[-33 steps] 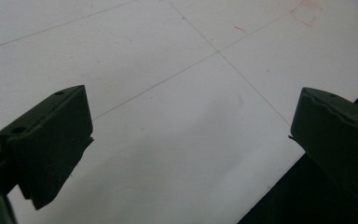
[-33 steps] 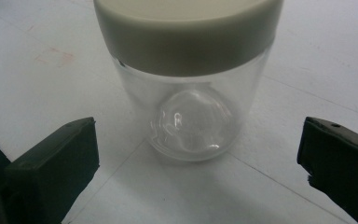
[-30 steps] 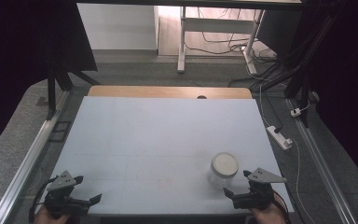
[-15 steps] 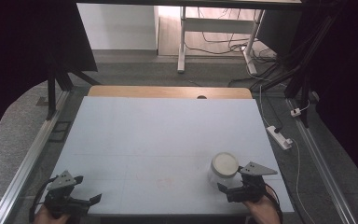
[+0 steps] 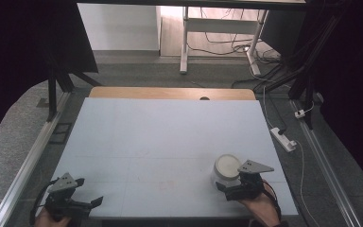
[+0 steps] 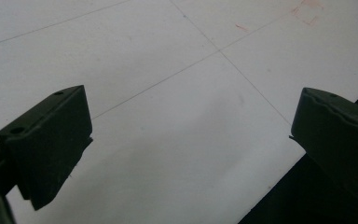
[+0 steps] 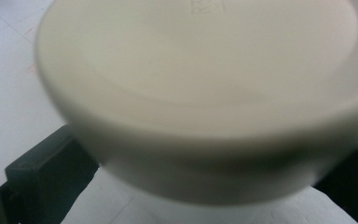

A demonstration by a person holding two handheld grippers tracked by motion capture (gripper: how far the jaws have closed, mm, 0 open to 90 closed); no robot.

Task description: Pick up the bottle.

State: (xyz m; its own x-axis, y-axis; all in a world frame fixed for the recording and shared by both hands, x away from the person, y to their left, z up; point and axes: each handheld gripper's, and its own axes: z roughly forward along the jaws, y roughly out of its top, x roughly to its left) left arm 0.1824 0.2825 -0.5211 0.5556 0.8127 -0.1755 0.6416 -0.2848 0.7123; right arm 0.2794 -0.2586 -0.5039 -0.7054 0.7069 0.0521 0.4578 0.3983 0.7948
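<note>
Lidded white jar (image 5: 227,169) between gripper (image 5: 230,187) jaws

Dim room w/ bright table (image 5: 160,142); white jar (image 7: 205,93) blurred up close, dark edges.

A cream-lidded white jar (image 5: 227,169) stands on the pale blue-white table (image 5: 160,137) (faint grid lines, reddish marks); both grippers' jaws are black.

The white tub (image 5: 227,168) blocks the right gripper (image 5: 229,188) ahead; bare table (image 5: 160,137) lies open elsewhere.
</note>
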